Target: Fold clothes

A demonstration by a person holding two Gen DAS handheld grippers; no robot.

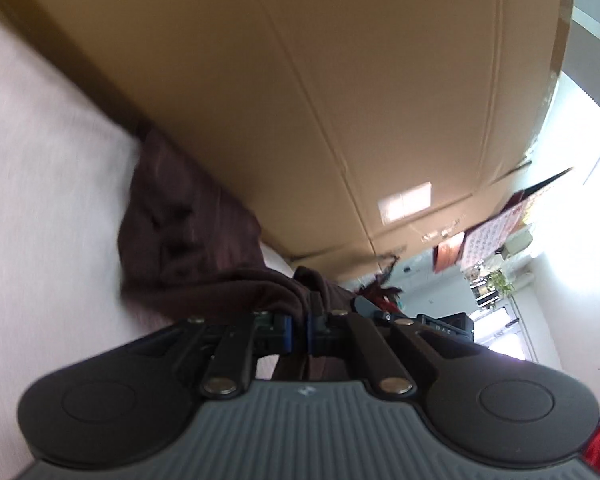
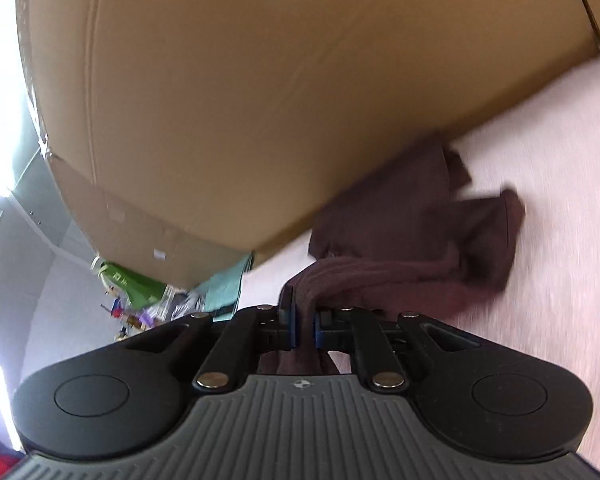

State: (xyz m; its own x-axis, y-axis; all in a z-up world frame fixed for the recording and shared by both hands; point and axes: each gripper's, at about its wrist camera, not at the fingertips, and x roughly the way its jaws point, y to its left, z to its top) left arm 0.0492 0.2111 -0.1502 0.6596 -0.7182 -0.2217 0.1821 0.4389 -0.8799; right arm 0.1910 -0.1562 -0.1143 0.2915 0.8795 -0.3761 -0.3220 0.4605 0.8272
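Observation:
A dark maroon garment [image 1: 188, 236] lies bunched on a pale pink surface [image 1: 40, 160], against a big cardboard box. My left gripper [image 1: 299, 326] is shut on a gathered edge of the garment, which runs between its blue pads. In the right wrist view the same garment [image 2: 420, 232] trails from the box's foot to my right gripper [image 2: 305, 326], which is shut on another bunched edge. Both views are tilted and blurred. The cloth is lifted at each grip while the rest drapes on the pale surface [image 2: 560, 200].
A large cardboard box [image 1: 340, 80] fills the upper part of both views [image 2: 240, 100] and stands right behind the garment. Beyond it are a bright window [image 1: 580, 140], a hanging calendar [image 1: 488, 236], a green bag [image 2: 128, 280] and clutter on the floor.

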